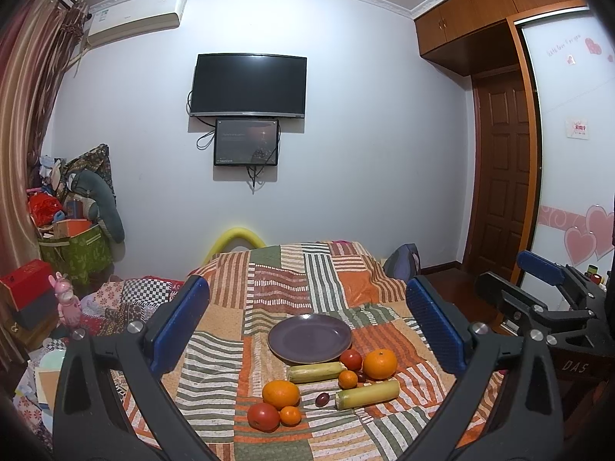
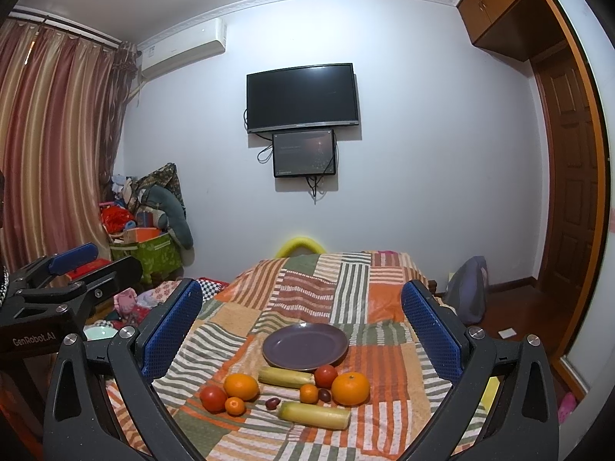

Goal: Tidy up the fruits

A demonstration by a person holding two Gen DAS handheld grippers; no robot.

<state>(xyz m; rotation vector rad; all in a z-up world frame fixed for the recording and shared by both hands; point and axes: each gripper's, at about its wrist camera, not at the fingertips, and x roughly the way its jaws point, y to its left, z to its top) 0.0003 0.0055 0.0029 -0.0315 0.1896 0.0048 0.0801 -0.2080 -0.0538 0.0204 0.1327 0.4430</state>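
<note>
Fruits lie loose on the patchwork bedspread (image 1: 269,307), just in front of an empty purple plate (image 1: 309,337). Left wrist view: left gripper (image 1: 307,326) jaws spread wide, holding nothing, above the bed. Big orange (image 1: 380,363) right, tomato (image 1: 351,359) touching plate rim, two yellow-green stalks (image 1: 367,394), another orange (image 1: 281,394), second tomato (image 1: 263,417) near-left. Right gripper (image 1: 538,280) at right edge, jaws apart.

Right wrist view: right gripper (image 2: 301,326) jaws wide, empty. Same plate (image 2: 305,347), fruits in front: orange (image 2: 350,388), tomato (image 2: 213,399), stalk (image 2: 314,415). Left gripper (image 2: 88,265) at left, apart. TV (image 2: 303,98) on wall.
</note>
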